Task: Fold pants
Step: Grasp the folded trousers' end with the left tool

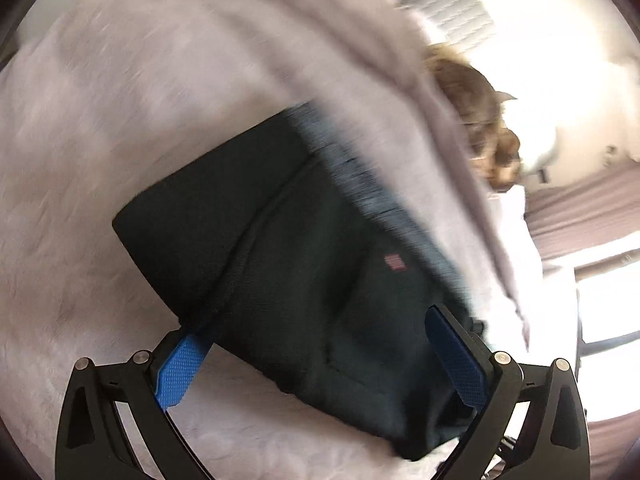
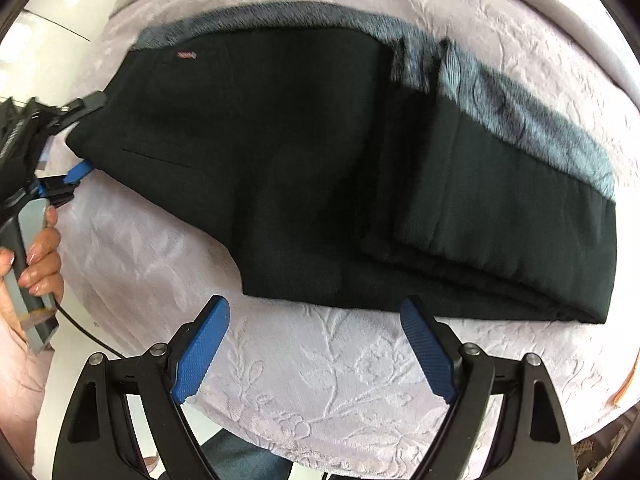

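Dark pants (image 2: 304, 168) with a grey fleece lining lie folded on a lilac embossed bedspread (image 2: 320, 380). Their legs are doubled over at the right, and a small red label (image 2: 186, 55) sits near the far left corner. My right gripper (image 2: 316, 308) hangs open just over the pants' near edge, with nothing pressed between its blue pads (image 2: 200, 356). My left gripper (image 2: 88, 134) is wide open at the pants' left end, one finger on each side of that end. In the blurred left wrist view the pants (image 1: 300, 260) run between the fingers of my left gripper (image 1: 318, 324).
A person's hand (image 2: 40, 256) grips the left gripper's handle, from which a cable trails. White floor tiles (image 2: 48, 32) show beyond the bed's left edge. A brown furry thing (image 1: 480, 120) lies past the bedspread, with curtains and a bright window (image 1: 608, 300) beyond it.
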Demonstrator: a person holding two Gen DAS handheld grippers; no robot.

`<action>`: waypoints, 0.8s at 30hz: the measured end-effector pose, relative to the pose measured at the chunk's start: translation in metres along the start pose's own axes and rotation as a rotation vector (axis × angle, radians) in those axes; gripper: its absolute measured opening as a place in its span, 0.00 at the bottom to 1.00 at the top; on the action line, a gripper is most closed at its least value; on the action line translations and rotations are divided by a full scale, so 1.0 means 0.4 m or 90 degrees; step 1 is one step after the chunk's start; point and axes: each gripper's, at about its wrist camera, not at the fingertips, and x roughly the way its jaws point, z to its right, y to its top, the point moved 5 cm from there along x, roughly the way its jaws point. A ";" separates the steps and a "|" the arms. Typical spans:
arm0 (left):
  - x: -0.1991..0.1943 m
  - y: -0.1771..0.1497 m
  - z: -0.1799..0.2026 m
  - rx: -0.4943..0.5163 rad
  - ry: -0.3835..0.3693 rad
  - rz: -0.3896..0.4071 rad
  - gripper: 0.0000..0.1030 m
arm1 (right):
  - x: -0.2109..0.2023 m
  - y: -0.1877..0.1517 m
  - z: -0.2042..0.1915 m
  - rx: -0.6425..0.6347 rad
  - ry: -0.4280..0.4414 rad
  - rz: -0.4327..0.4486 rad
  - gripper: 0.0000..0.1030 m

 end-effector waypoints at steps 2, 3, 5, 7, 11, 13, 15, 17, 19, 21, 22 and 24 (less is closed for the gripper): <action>0.024 0.001 -0.002 0.005 0.011 -0.013 1.00 | -0.005 0.016 -0.003 -0.006 0.001 0.012 0.87; 0.050 0.000 -0.018 -0.005 0.024 -0.032 1.00 | -0.006 0.023 -0.004 -0.009 0.000 0.015 0.87; 0.093 -0.005 -0.051 -0.031 0.045 -0.060 0.99 | -0.009 0.049 -0.006 -0.015 -0.002 0.022 0.87; 0.106 -0.006 -0.058 -0.034 0.069 -0.058 0.89 | -0.018 0.080 -0.009 -0.024 -0.001 0.032 0.87; 0.080 0.001 -0.047 0.000 0.167 -0.025 0.42 | -0.066 0.179 -0.030 -0.056 0.001 0.069 0.87; 0.046 0.004 -0.021 0.029 0.179 0.000 0.37 | -0.095 0.234 -0.045 -0.059 0.028 0.082 0.87; 0.021 -0.002 0.030 0.109 0.223 0.037 0.36 | -0.126 0.292 -0.081 -0.066 0.072 0.085 0.87; 0.012 -0.026 0.096 0.229 0.309 0.078 0.36 | -0.144 0.356 -0.133 -0.092 0.117 0.063 0.87; 0.015 -0.048 0.146 0.310 0.366 0.110 0.36 | -0.141 0.408 -0.199 -0.123 0.146 0.021 0.87; 0.022 -0.065 0.179 0.375 0.407 0.130 0.36 | -0.132 0.452 -0.276 -0.161 0.156 -0.023 0.87; 0.022 -0.069 0.186 0.392 0.418 0.133 0.36 | -0.116 0.475 -0.317 -0.179 0.157 -0.052 0.87; 0.025 -0.074 0.195 0.419 0.437 0.140 0.36 | -0.100 0.489 -0.394 -0.209 0.158 -0.082 0.87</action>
